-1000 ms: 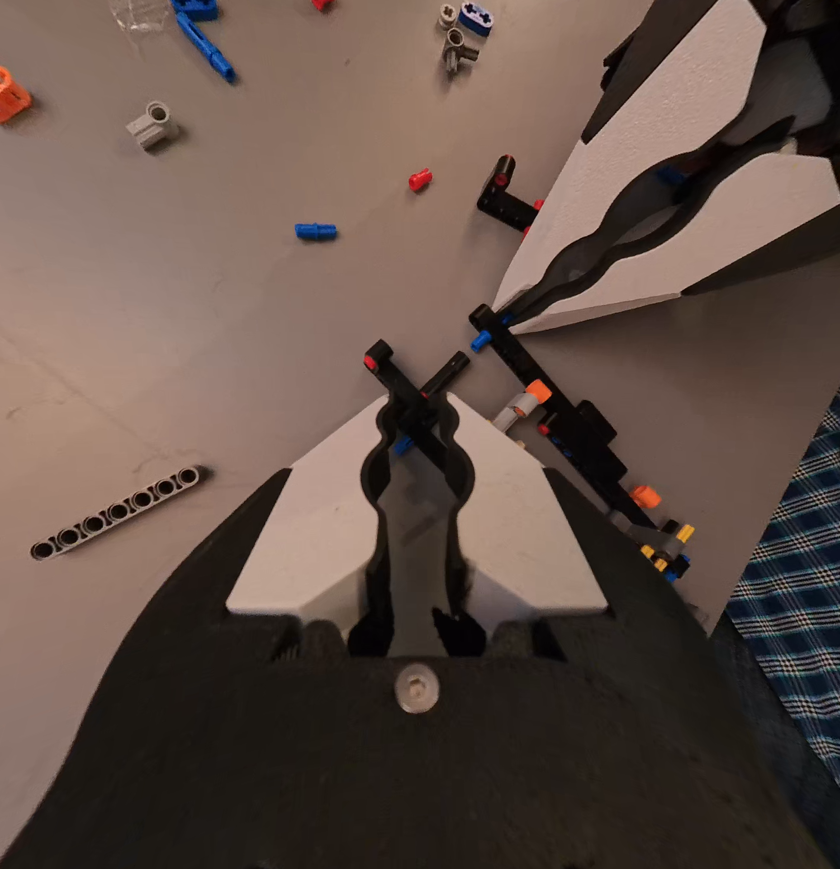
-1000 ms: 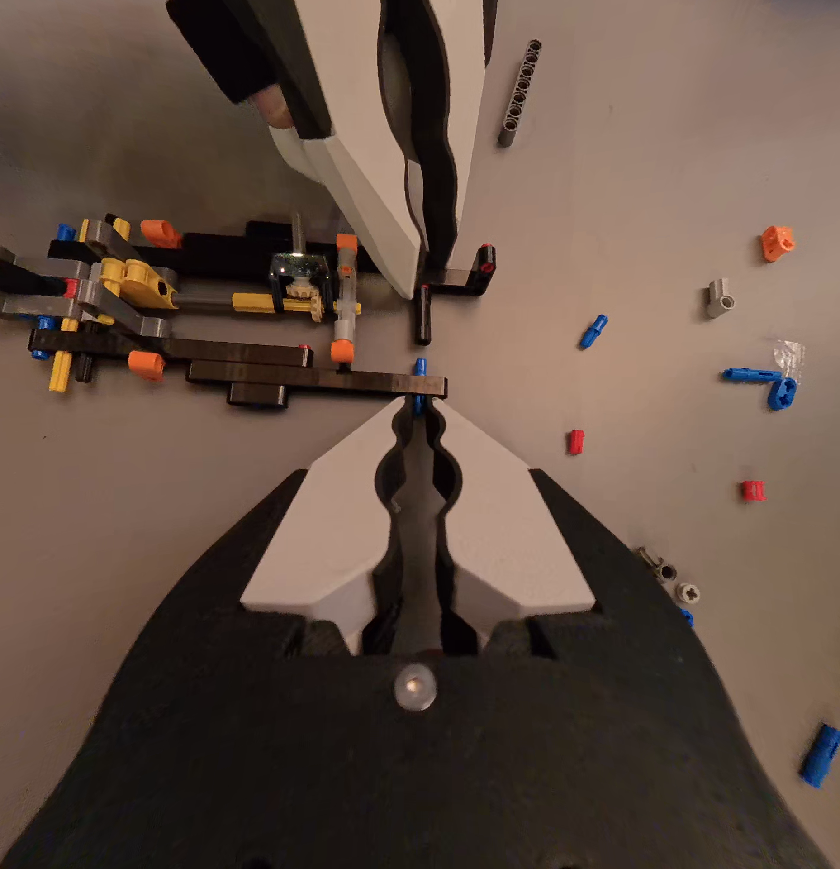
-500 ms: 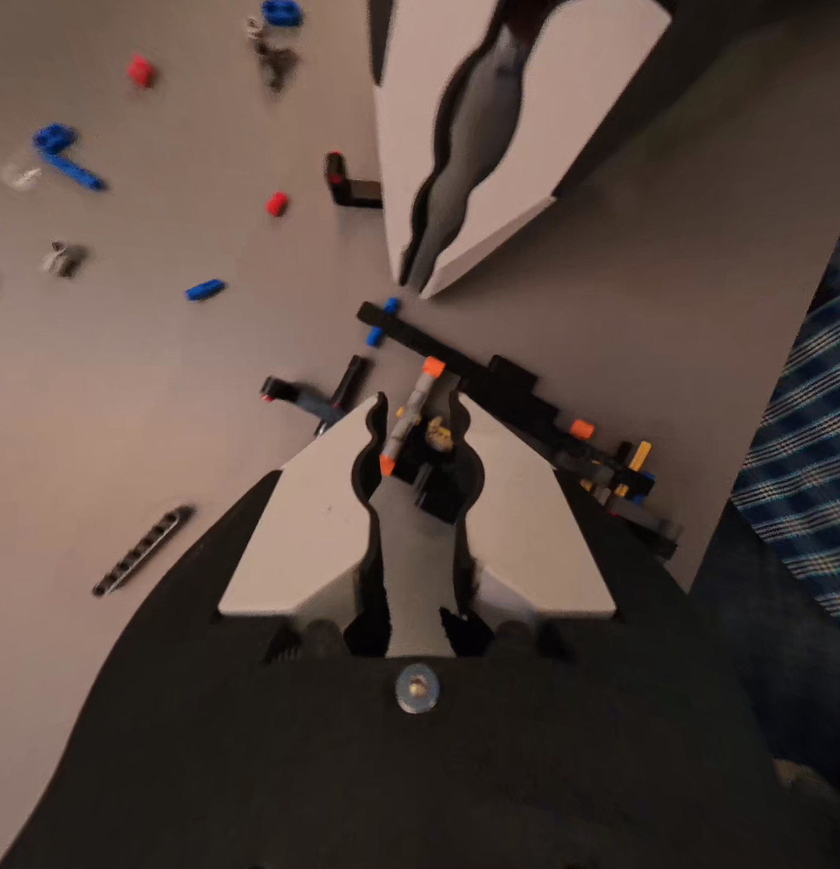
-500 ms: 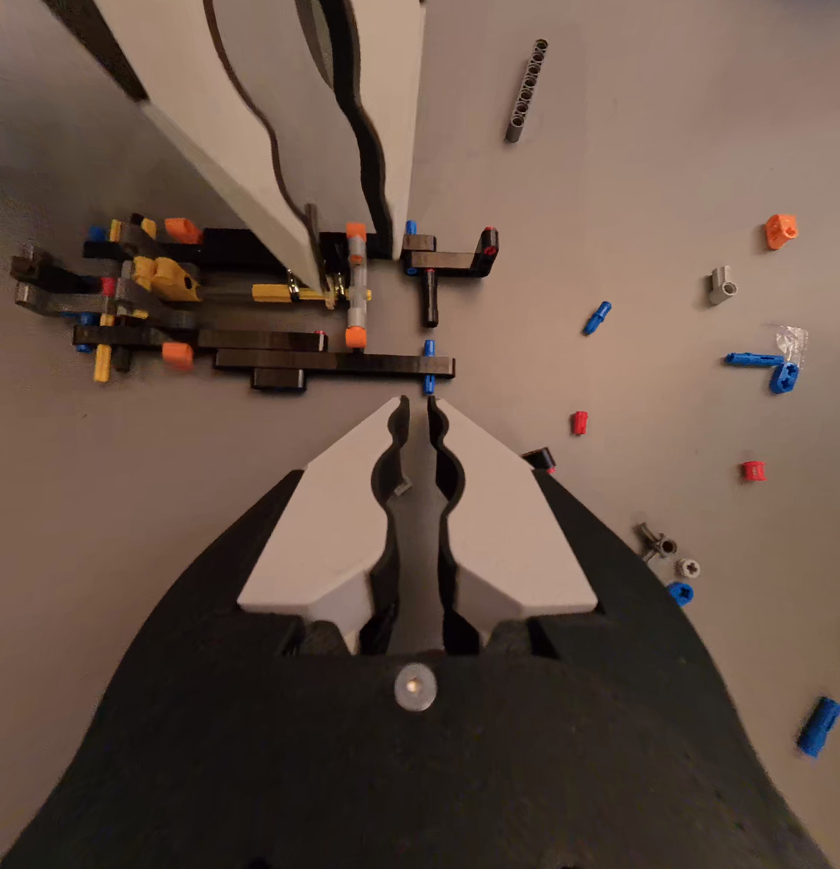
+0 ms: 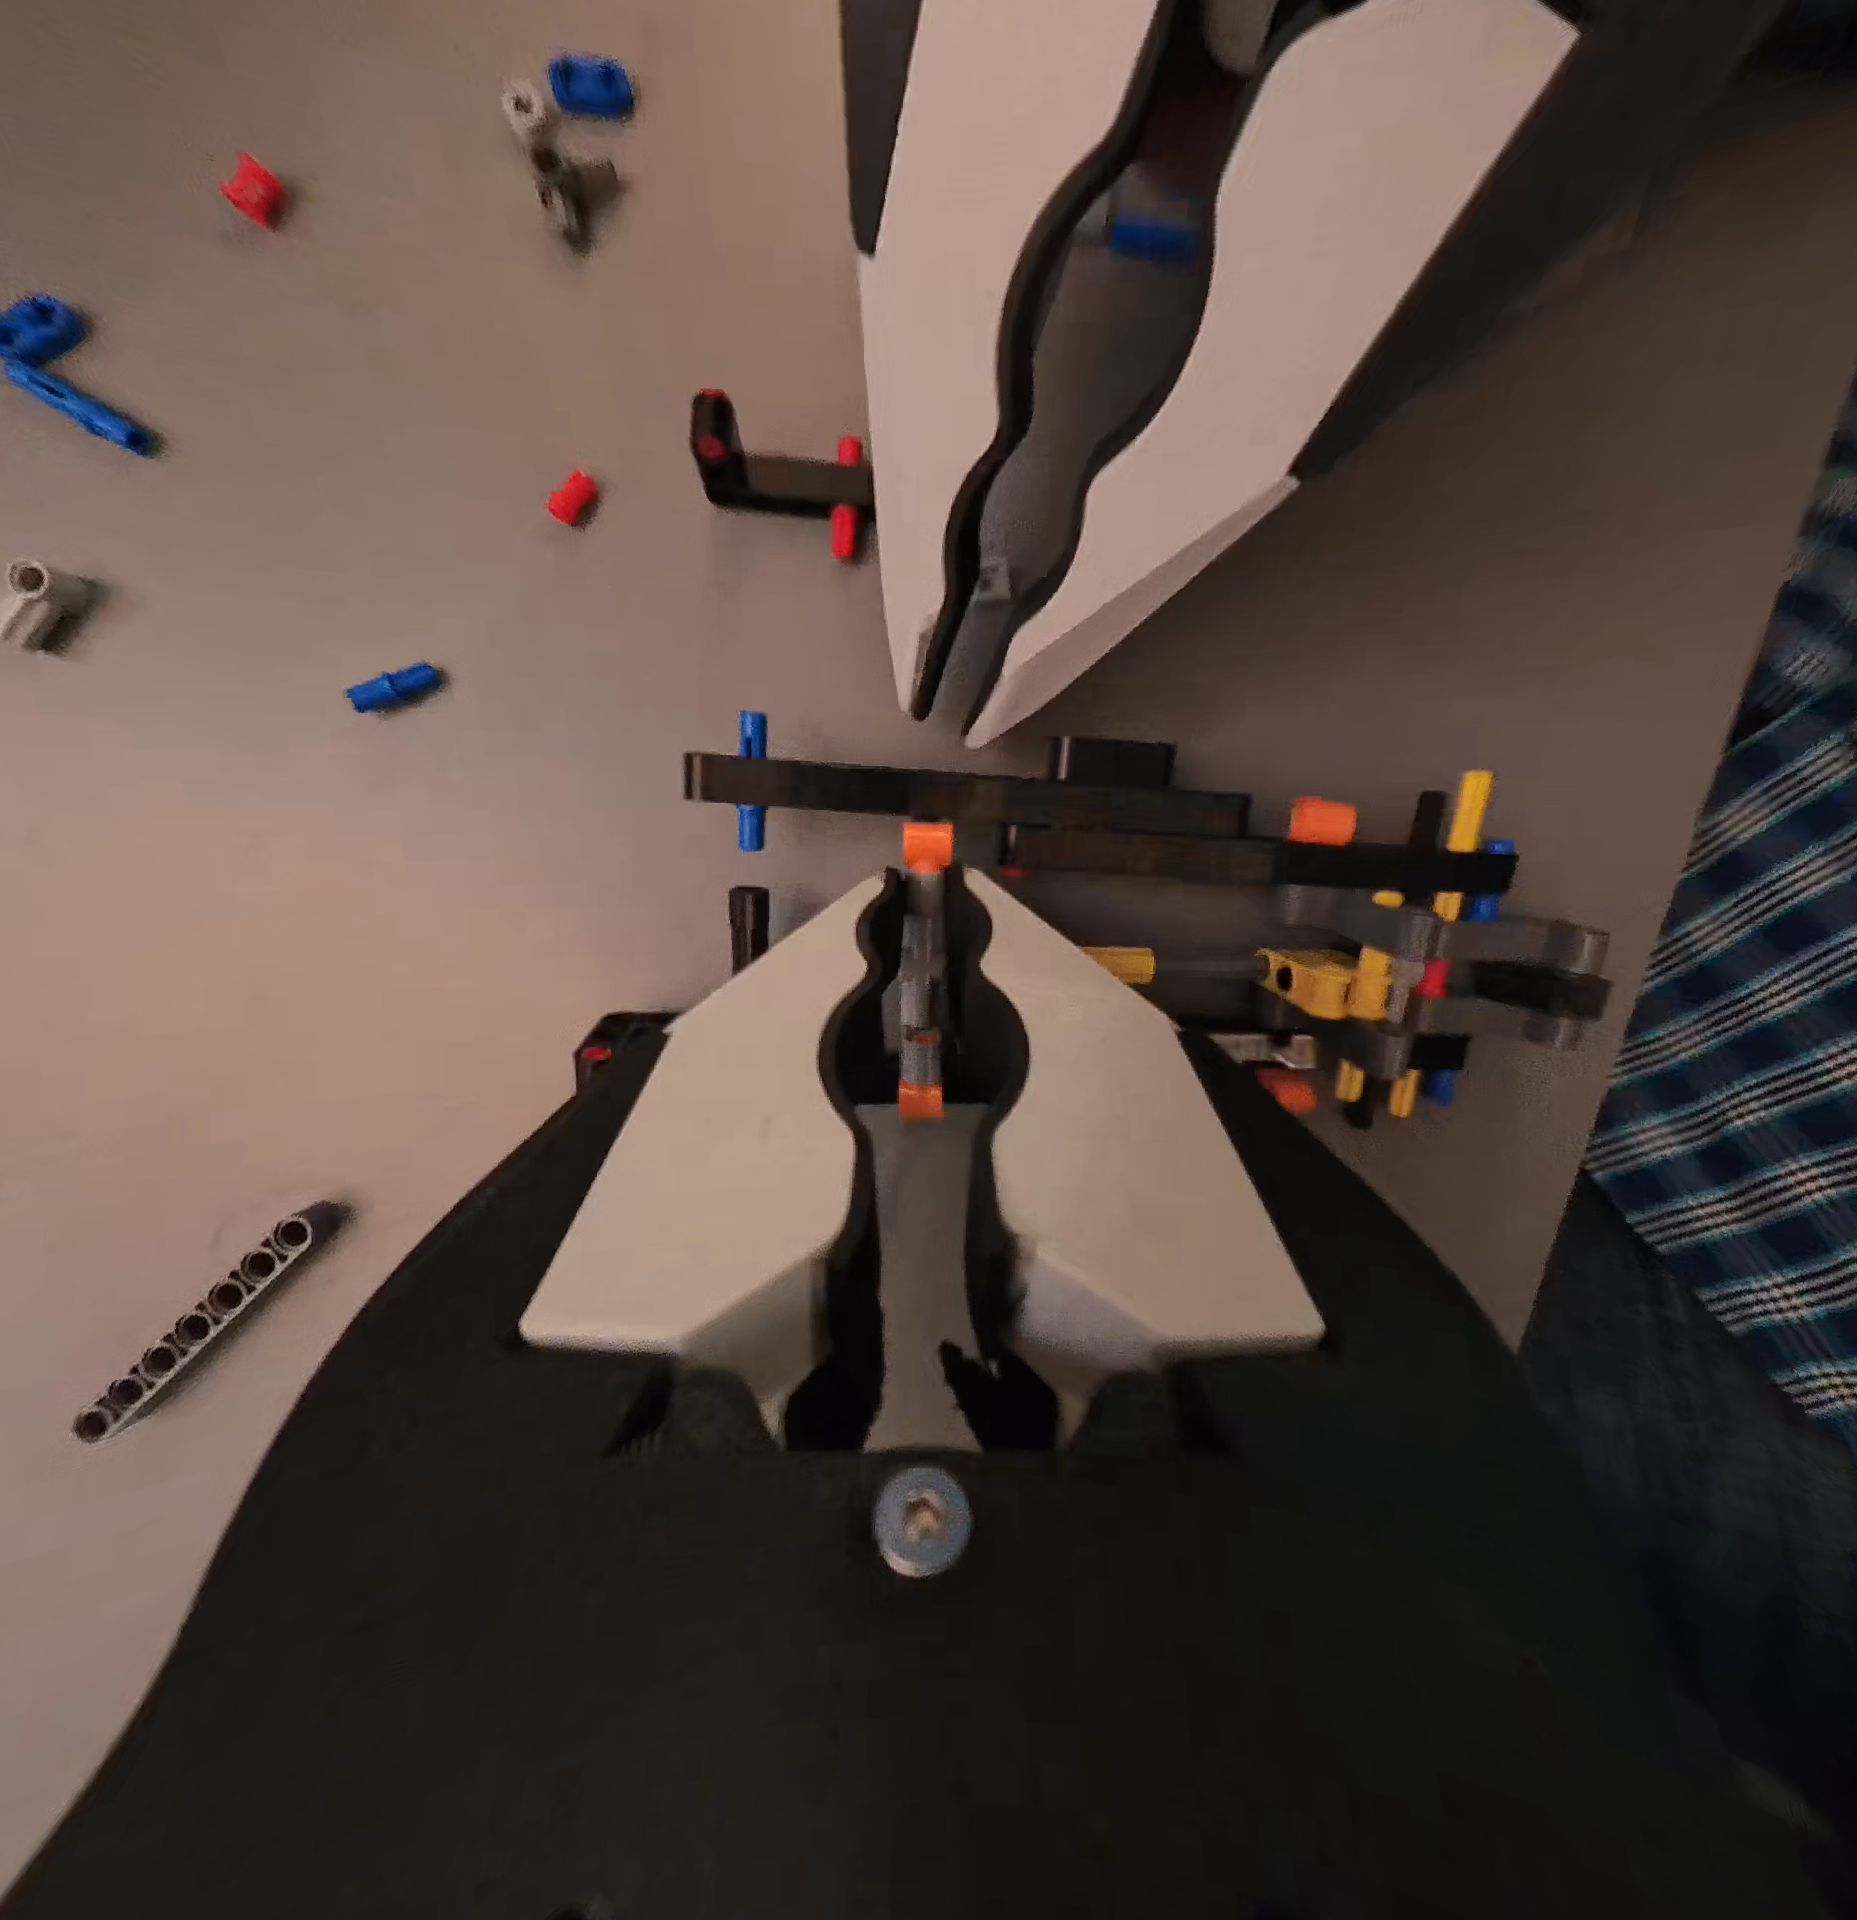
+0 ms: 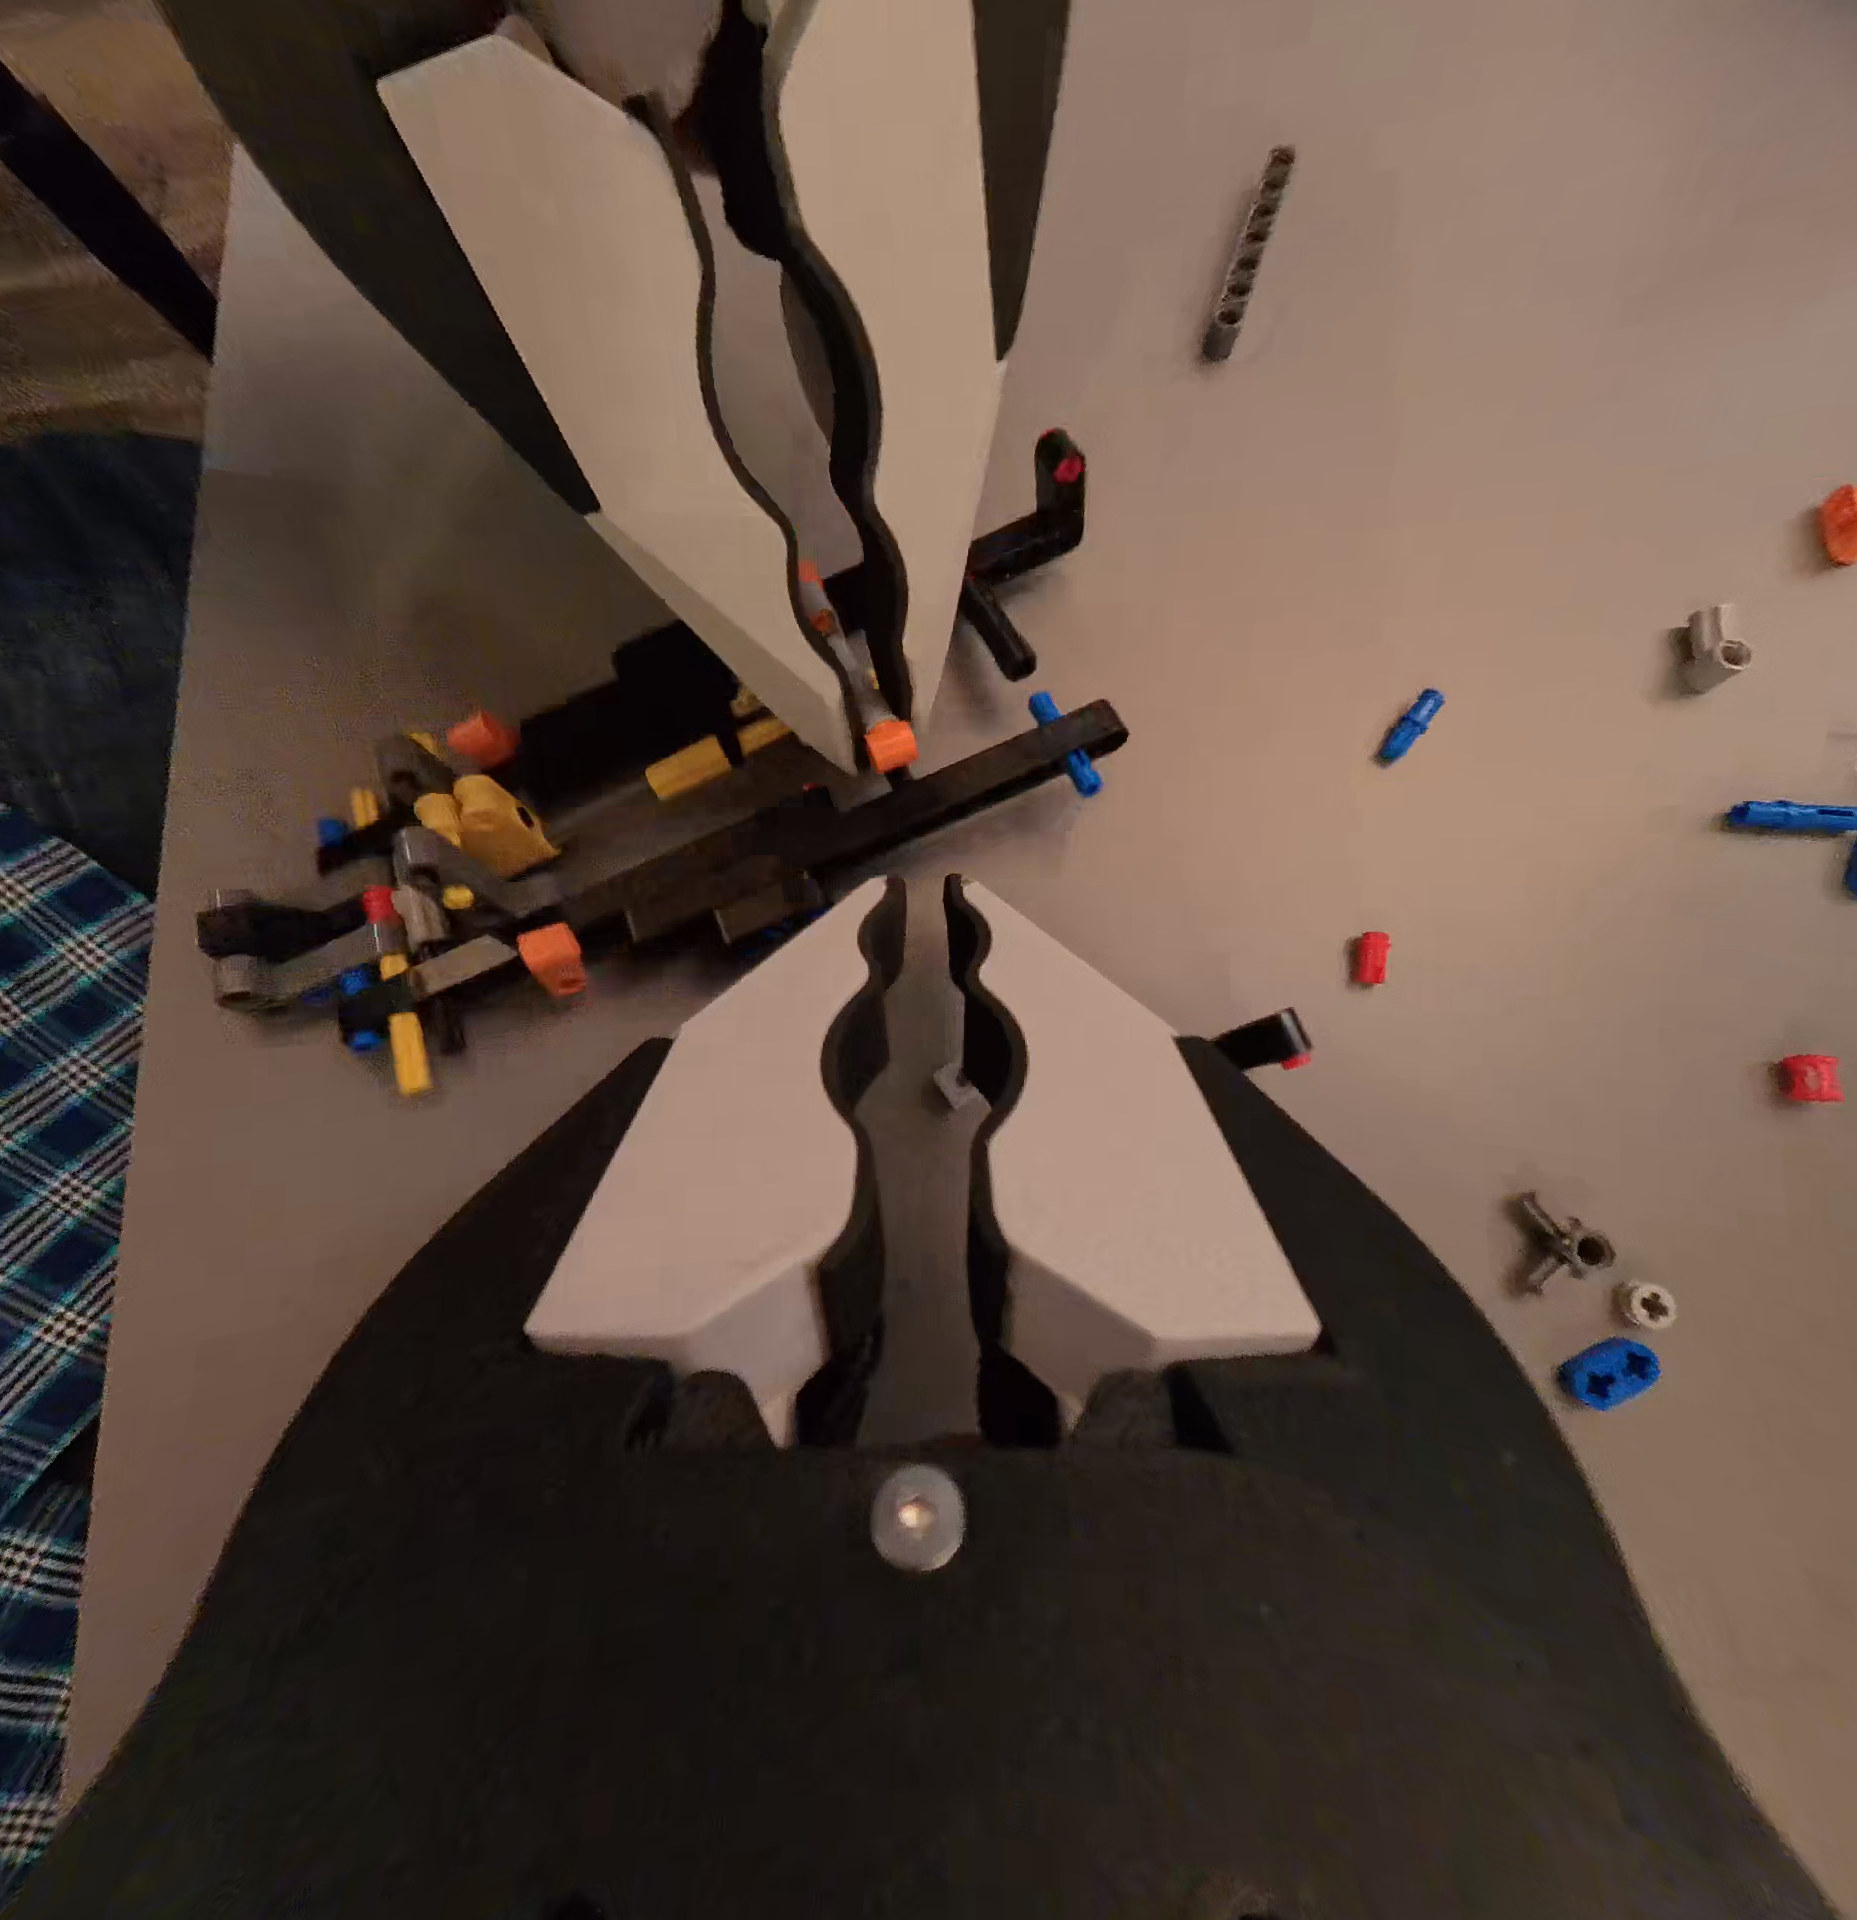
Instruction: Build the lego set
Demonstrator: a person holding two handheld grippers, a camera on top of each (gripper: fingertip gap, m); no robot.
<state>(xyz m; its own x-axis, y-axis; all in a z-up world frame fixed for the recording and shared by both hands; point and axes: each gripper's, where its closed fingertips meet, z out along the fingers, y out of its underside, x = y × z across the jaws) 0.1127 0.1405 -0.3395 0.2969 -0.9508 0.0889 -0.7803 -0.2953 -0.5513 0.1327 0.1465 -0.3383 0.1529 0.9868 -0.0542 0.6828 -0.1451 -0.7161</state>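
grey table (image 6: 1423, 312) — orange lego piece (image 6: 1854, 525) in right view only

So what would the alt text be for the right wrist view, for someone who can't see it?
Two white-fingered grippers meet over a half-built black, yellow and orange lego model on a grey table. The left gripper closes on a grey rod with orange ends; the right gripper, slightly parted, holds nothing. Loose blue, red and grey pieces lie to the right.

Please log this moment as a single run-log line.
left gripper: shut on grey orange-tipped shaft | right gripper: slightly open, empty, beside black beam | assembly: on table
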